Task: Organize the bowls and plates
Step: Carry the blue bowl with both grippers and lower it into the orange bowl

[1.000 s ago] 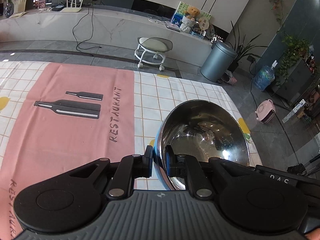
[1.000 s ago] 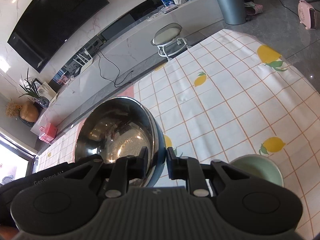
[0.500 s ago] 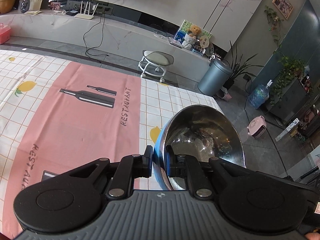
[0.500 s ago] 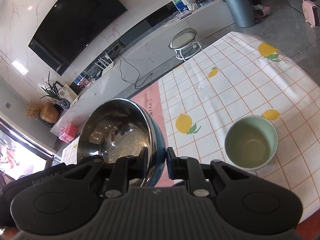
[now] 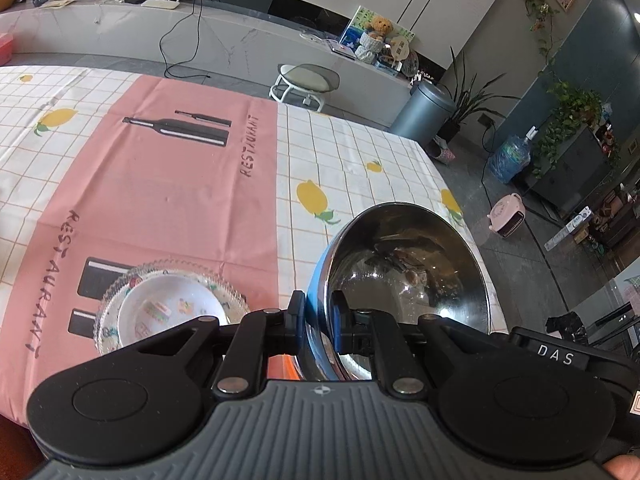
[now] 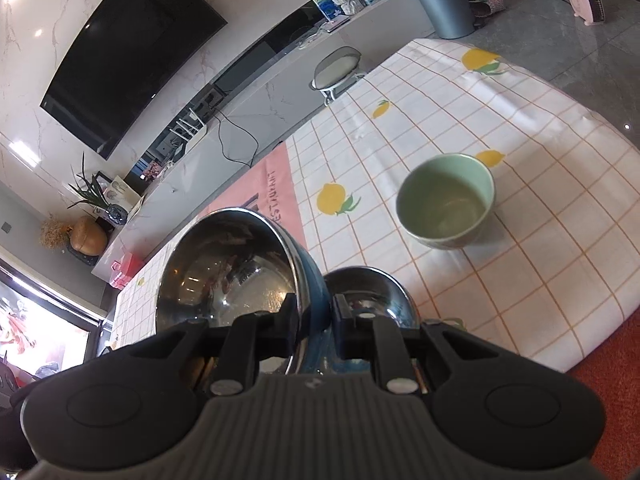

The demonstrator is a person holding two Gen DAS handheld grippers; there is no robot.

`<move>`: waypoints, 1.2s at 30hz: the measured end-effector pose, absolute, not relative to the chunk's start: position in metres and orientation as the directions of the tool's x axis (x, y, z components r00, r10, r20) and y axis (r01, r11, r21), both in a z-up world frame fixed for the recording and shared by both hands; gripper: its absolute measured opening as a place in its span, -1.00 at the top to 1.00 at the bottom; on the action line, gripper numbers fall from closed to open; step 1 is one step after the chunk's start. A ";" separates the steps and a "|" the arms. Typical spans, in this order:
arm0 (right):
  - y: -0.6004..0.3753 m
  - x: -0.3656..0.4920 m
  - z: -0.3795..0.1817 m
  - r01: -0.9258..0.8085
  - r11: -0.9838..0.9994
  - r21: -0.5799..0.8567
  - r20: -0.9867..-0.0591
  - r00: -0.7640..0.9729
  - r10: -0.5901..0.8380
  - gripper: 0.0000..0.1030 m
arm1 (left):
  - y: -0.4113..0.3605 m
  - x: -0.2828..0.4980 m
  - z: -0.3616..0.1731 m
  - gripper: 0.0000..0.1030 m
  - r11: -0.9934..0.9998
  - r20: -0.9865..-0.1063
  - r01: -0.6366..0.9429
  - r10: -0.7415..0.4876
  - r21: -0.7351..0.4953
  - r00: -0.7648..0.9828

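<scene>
My left gripper (image 5: 318, 314) is shut on the rim of a steel bowl with a blue outside (image 5: 408, 268), held tilted above the table. My right gripper (image 6: 314, 314) is shut on the opposite rim of the same steel bowl (image 6: 228, 268). A second, smaller steel bowl (image 6: 366, 292) sits just beyond the right fingers, low on the table. A green bowl (image 6: 446, 200) stands on the checked cloth to the right. A white patterned bowl (image 5: 168, 312) rests inside a clear glass plate (image 5: 232, 292) on the pink mat, left of the left gripper.
The table has a lemon-check cloth (image 6: 520, 128) and a pink "RESTAURANT" mat (image 5: 160, 184). The table edge and red floor (image 6: 600, 380) lie at the right. A stool (image 5: 306, 80) and grey bin (image 5: 420, 112) stand beyond the far edge.
Both grippers have pulled back and risen with the steel bowl. The glass plate with the white bowl and the smaller steel bowl have come into view; the green bowl looks farther off.
</scene>
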State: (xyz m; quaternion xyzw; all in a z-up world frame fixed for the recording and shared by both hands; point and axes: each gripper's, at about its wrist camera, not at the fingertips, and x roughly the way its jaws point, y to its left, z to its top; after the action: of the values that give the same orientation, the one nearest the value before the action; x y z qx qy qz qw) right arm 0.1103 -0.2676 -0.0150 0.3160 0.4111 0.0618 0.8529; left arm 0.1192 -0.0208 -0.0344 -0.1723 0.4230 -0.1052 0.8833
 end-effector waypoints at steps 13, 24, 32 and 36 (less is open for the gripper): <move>-0.276 0.109 -0.055 0.266 0.798 0.540 -0.738 0.605 0.298 0.68 | -0.038 0.130 -0.072 0.72 0.929 -0.769 0.057 -0.335 -0.365 0.545; -0.276 0.120 -0.062 0.273 0.807 0.524 -0.753 0.591 0.290 0.69 | -0.045 0.133 -0.075 0.71 0.941 -0.790 0.087 -0.322 -0.326 0.521; -0.283 0.115 -0.054 0.265 0.793 0.548 -0.732 0.610 0.303 0.57 | -0.046 0.131 -0.068 0.61 0.944 -0.785 0.106 -0.319 -0.312 0.531; -0.285 0.111 -0.049 0.269 0.788 0.554 -0.723 0.625 0.295 0.44 | -0.040 0.128 -0.064 0.61 0.945 -0.775 0.091 -0.311 -0.315 0.550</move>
State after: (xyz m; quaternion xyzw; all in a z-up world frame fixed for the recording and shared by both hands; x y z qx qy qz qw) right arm 0.1110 -0.2853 -0.0489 0.3254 0.4330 0.0077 0.8405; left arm 0.1285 -0.0404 -0.0639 -0.1200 0.4602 -0.1153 0.8721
